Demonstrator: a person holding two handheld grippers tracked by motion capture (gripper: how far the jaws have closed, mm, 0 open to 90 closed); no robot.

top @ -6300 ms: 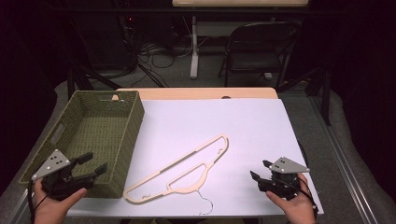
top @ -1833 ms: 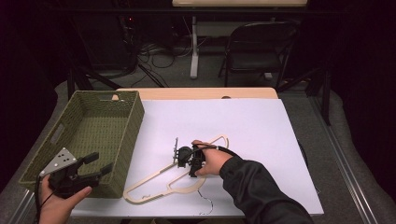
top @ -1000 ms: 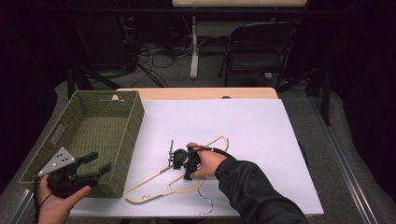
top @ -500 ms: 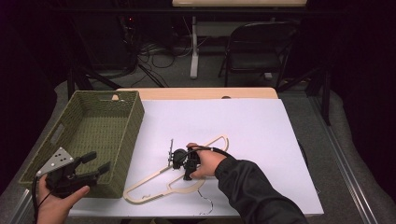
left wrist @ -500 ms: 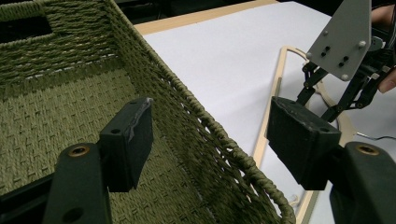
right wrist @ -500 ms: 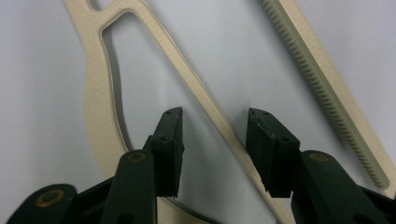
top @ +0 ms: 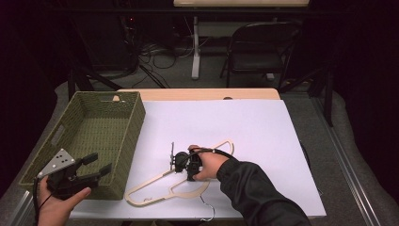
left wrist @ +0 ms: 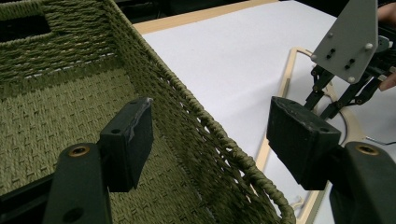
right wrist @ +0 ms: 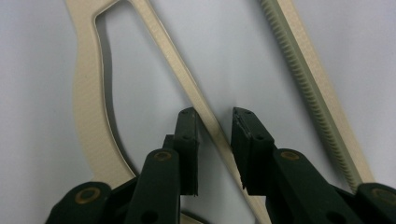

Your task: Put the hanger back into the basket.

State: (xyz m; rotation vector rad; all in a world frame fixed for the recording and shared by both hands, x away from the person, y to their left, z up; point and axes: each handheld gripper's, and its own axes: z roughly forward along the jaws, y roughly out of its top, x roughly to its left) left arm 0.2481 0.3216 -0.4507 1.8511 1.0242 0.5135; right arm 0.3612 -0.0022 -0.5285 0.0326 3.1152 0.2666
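Right claw (right wrist: pixel 214 116) part-open astride the hanger (right wrist: pixel 187 79) bar, ungripped; left claw (left wrist: pixel 210 140) wide open, empty, straddling the basket (left wrist: pixel 196 121) rim

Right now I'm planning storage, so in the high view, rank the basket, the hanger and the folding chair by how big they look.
1. Basket, largest.
2. and 3. Hanger and folding chair: unsure. They look close in extent, and the chair stands much farther from the camera.
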